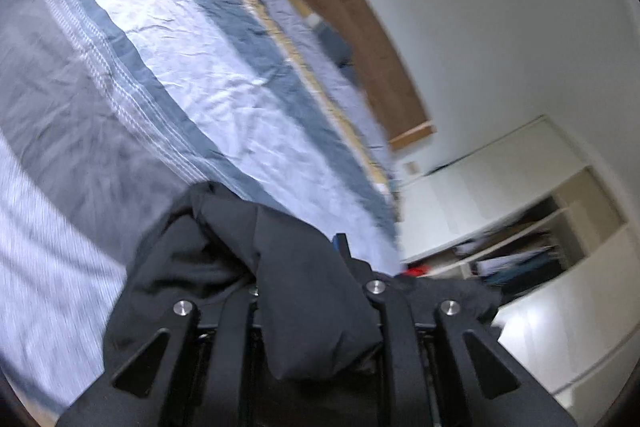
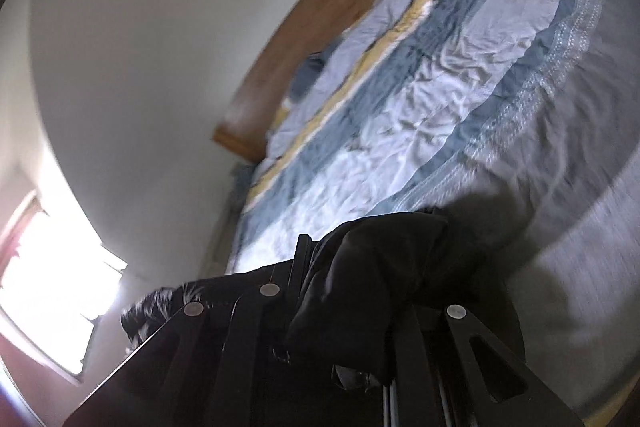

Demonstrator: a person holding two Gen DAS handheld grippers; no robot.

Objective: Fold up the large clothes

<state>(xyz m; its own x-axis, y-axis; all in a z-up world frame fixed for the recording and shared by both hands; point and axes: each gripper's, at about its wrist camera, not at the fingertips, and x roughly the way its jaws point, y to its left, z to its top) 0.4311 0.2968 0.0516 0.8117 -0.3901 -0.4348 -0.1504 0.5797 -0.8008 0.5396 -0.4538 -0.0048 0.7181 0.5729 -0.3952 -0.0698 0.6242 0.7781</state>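
Both the left gripper (image 1: 304, 291) and right gripper (image 2: 360, 287) pinch the soft, floppy black garment (image 1: 224, 247), bunched over their nearly closed fingers.

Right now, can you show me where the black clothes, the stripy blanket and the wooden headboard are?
black garment (image 1: 304, 291), left wrist view, on the bunched fold between the gripper's fingers
striped bedspread (image 1: 200, 67), left wrist view, on its pale middle stripe
wooden headboard (image 2: 296, 43), right wrist view, on its flat brown face
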